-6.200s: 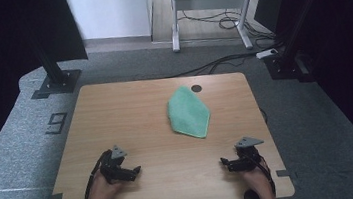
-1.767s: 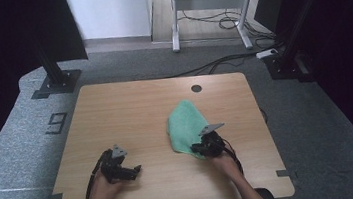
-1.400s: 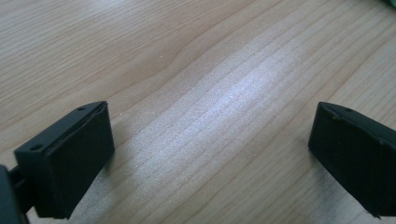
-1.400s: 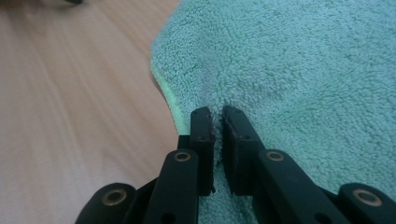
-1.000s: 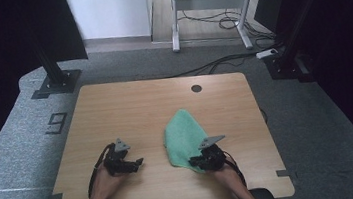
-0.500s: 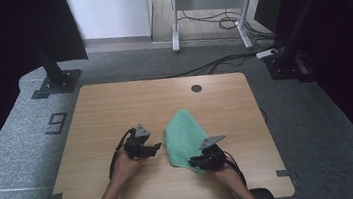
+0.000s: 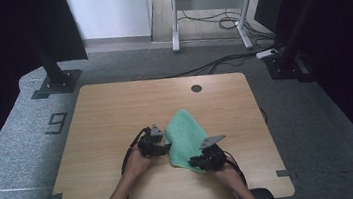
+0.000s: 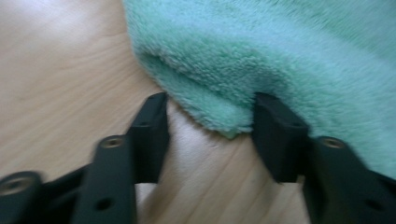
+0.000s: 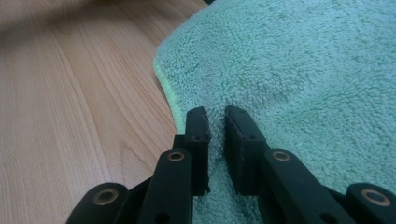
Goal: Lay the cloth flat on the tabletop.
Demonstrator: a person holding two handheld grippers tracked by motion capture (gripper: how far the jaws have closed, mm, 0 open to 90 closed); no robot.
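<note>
While the right tongs stay clamped on the near edge of the green towel, the left tongs sit at the towel's left edge with their 2 jaws astride a folded corner. Seen from the high view, the towel lies on the wooden surface, right of its middle and toward the person's side, rumpled into a rough pointed shape whose tip aims away from the person. In the right gripper view, the 2 black jaws of the right tongs stand almost together, pinching a ridge of the towel's pile between them, just inside its lighter hem. In the left gripper view, the left tongs have just been closing: a thick fold of the towel pokes in between the jaws, the right jaw touches or sinks into the pile, and the left jaw stands clear of the cloth over bare wood, so the pads do not yet press the fold from both sides. Both hands rest low over the surface, the left hand near the right hand, with the towel's near corner between them.
</note>
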